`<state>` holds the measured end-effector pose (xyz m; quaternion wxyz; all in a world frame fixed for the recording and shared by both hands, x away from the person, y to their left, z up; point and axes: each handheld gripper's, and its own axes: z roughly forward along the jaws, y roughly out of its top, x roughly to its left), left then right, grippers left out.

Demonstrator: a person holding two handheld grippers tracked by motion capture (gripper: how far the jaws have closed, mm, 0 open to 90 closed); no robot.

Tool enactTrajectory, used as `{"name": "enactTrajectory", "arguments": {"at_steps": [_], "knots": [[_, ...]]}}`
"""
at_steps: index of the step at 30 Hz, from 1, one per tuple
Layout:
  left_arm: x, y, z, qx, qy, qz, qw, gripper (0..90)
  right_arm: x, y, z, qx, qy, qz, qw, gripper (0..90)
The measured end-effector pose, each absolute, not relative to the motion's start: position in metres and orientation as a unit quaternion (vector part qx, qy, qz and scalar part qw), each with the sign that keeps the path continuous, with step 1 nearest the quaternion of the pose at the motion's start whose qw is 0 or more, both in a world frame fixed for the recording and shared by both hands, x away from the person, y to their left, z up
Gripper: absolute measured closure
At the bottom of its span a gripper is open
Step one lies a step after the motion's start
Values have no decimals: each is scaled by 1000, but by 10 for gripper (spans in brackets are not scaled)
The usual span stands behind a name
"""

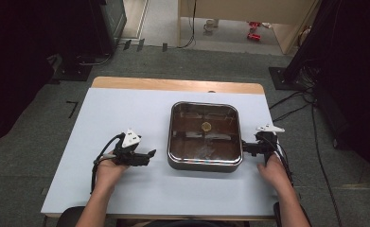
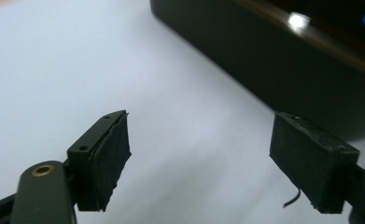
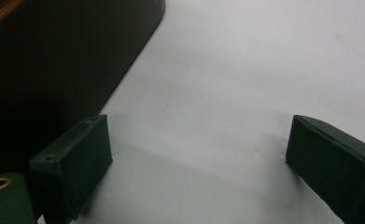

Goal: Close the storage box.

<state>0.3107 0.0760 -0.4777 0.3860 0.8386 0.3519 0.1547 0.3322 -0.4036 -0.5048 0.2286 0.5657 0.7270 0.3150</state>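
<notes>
The work in hand looks like an approach to the square pan [image 1: 205,135], with one gripper coming in on each side of it and neither holding anything yet. The pan sits on the pale desk [image 1: 121,113] right of centre, its dark wall towards the person and a small round piece [image 1: 206,126] lying on its floor.

The left gripper [image 1: 150,153] hovers low over the desk near the pan's left wall, pointing at it; in the left gripper view its fingers [image 2: 109,154] stand spread with bare desk between them. The right gripper [image 1: 244,148] sits just beside the pan's right wall — whether it touches cannot be told — and its fingers [image 3: 77,158] are likewise apart and empty.

Next, each gripper probably needs to close the gap to the rim and find a purchase on it — the wall looks smooth, so the bite should be level and matched on both sides. Both forearms come in from the near edge, wrists low, grippers turned inward.
</notes>
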Motion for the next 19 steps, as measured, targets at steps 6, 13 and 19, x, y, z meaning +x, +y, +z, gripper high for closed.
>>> {"name": "enactTrajectory", "arguments": {"at_steps": [6, 13, 19], "knots": [[317, 77, -491, 844, 377, 149, 350, 210, 332, -404, -505, 566, 727, 315, 229, 61], [316, 74, -496, 838, 384, 159, 353, 198, 332, -404, -505, 566, 727, 315, 229, 61], [314, 73, -497, 832, 389, 166, 359, 191, 332, -404, -505, 566, 727, 315, 229, 61]]}}
